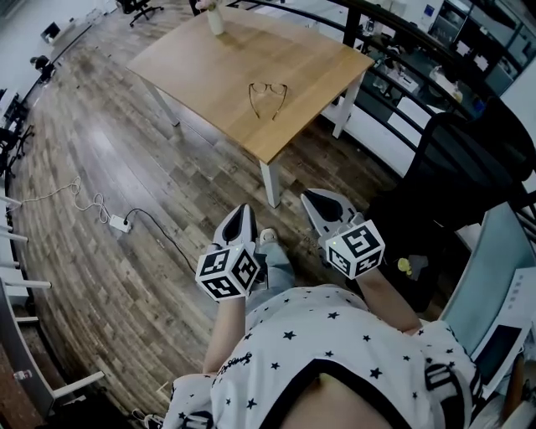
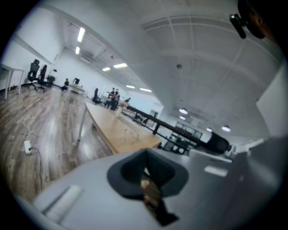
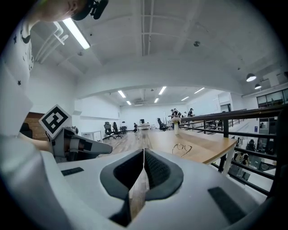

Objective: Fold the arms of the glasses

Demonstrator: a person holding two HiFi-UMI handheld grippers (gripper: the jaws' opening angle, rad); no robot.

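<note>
A pair of thin-rimmed glasses (image 1: 268, 96) lies with its arms spread on the light wooden table (image 1: 218, 63), near the table's front corner. Both grippers hang in the air well short of the table, above the floor and in front of the person's body. My left gripper (image 1: 244, 211) is shut and holds nothing; its jaws meet at the tip in the left gripper view (image 2: 145, 155). Beside it, my right gripper (image 1: 312, 198) is likewise shut and empty (image 3: 143, 152). The right gripper view shows the glasses (image 3: 181, 148) ahead on the table and the left gripper (image 3: 81, 146) at its left.
A small pale vase (image 1: 215, 17) stands at the table's far end. A power strip with cables (image 1: 117, 223) lies on the wood floor at the left. A black railing (image 1: 419, 46) and a dark chair (image 1: 469, 167) stand to the right.
</note>
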